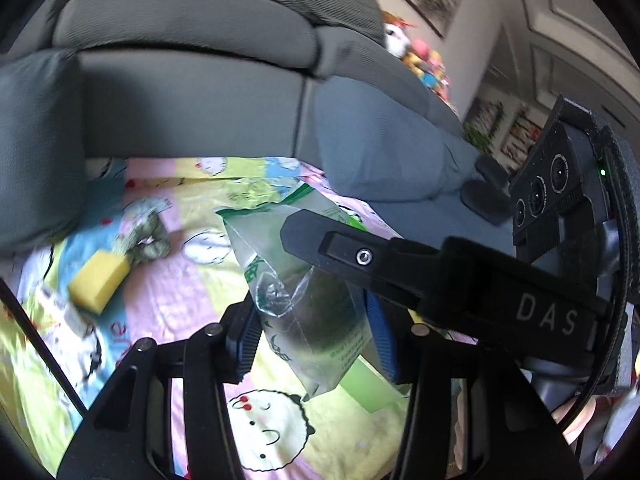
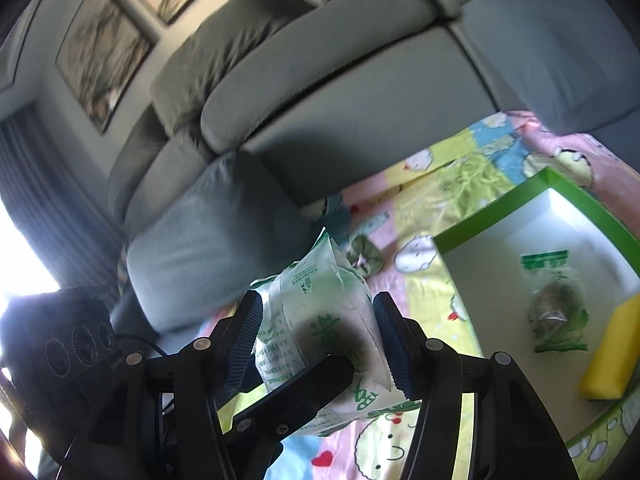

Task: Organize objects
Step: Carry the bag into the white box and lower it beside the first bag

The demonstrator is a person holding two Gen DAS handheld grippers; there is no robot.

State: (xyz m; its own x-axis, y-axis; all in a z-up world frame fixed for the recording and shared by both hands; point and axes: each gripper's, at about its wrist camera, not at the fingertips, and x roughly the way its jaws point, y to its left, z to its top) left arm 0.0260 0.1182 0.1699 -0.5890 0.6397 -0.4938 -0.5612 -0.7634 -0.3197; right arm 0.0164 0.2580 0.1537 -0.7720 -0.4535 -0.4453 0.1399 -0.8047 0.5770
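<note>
Inside, green box (image 2: 496, 208), packet (image 2: 556, 304), sponge (image 2: 612, 352)

Lay spread beneath everything: a cartoon-printed blanket (image 1: 192, 280) in pink, yellow and blue blocks. Stood behind it: a grey sofa (image 1: 192, 80) with plump back cushions. Hung on the wall above: framed pictures (image 2: 104, 52). Sat piled at the sofa's far end: colourful soft toys (image 1: 424, 64), blurred.

Each wrist camera looks forward and slightly downward along its own jaws, close above a cartoon-print blanket (image 1: 180, 300), facing a grey sofa (image 2: 320, 92). Both views share the sofa, the blanket and a green-printed bag (image 1: 304, 312) held close to the lens.
</note>
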